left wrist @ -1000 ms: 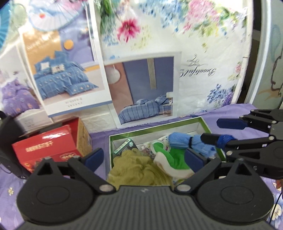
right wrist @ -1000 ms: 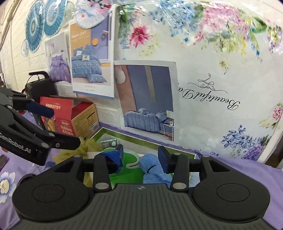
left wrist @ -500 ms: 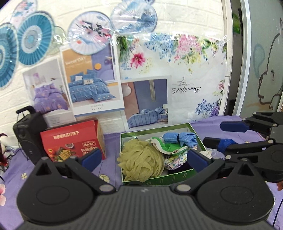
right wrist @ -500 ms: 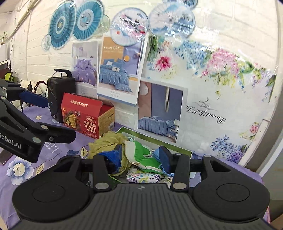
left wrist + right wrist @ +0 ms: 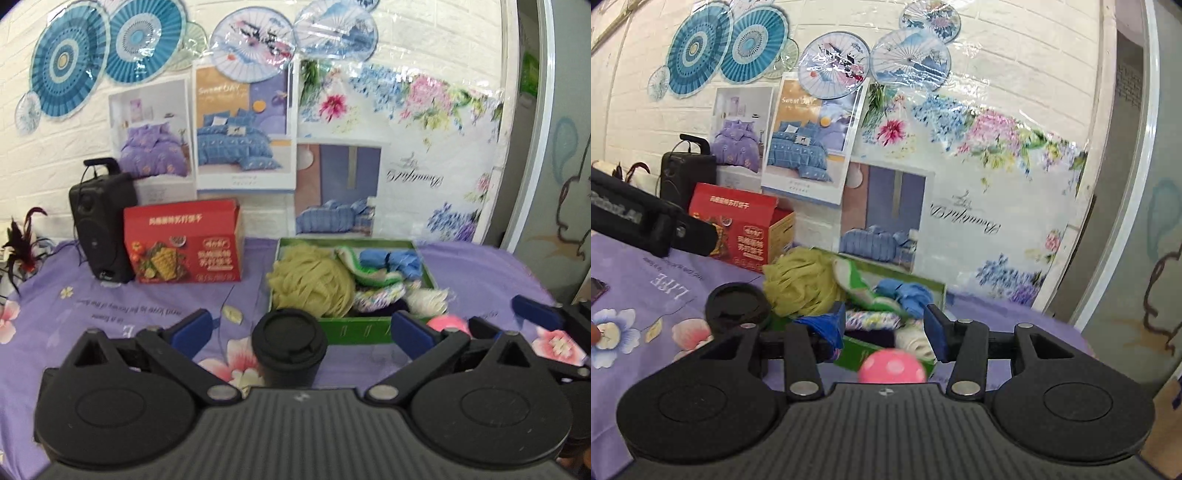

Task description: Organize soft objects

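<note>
Shallow green cardboard box [image 5: 352,326] on the purple flowered bedsheet [image 5: 110,306], packed with soft things: olive-yellow mesh bath pouf [image 5: 312,280] at its left end, green-and-white knitted cloth [image 5: 369,275] and bunched blue cloth [image 5: 391,260] toward the back, flower-print fabric roll [image 5: 376,298] and white mesh pouf [image 5: 428,300] nearer the front. Pink white-dotted ball [image 5: 892,366] outside, just against the box's near wall. Black lidded cup [image 5: 290,343] beside the box's near left corner. Left gripper [image 5: 299,332] spread wide, nothing between the fingers. Right gripper [image 5: 886,328] partly parted, pads pressing on nothing. Red printed carton [image 5: 183,247] and black speaker [image 5: 99,225] well off to the left, by the wall.
</note>
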Tool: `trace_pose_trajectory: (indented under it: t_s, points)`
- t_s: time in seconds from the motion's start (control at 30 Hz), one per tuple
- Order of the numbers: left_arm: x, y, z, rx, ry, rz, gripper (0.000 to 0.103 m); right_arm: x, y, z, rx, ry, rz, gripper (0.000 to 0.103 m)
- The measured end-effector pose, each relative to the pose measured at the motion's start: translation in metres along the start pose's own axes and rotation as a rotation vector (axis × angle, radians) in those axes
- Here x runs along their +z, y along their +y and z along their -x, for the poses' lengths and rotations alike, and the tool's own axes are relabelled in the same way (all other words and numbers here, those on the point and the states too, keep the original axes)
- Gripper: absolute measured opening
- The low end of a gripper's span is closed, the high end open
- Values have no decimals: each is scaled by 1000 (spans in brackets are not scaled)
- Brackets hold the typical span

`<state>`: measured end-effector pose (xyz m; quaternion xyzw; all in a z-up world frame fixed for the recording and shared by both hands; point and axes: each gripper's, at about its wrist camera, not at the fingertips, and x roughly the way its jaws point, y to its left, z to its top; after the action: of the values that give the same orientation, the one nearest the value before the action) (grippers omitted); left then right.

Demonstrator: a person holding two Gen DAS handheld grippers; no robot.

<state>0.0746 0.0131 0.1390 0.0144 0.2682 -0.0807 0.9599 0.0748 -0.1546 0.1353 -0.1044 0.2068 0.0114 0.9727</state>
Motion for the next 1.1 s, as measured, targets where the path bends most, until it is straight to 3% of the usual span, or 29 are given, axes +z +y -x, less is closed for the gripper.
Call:
trace_pose_trajectory:
  t_s: [0.23, 0.43, 0.67, 0.83, 1.1]
  points:
    - [-71, 2, -17, 17, 145, 27, 102, -62, 12, 25, -108, 3, -234, 31]
    - [-104, 0, -28, 39, 247, 12, 102, -102, -2, 27, -73, 110, -458, 31]
    - [-104, -7, -14, 55, 221, -17, 102, -100, 2, 34, -147, 142, -487, 32]
    - [-109, -10, -7, 40, 217, -29, 102, -100, 0, 40, -8, 170, -581, 32]
    - [-115, -15, -11, 51, 230, -55, 102, -102, 3, 45, -109, 163, -583, 32]
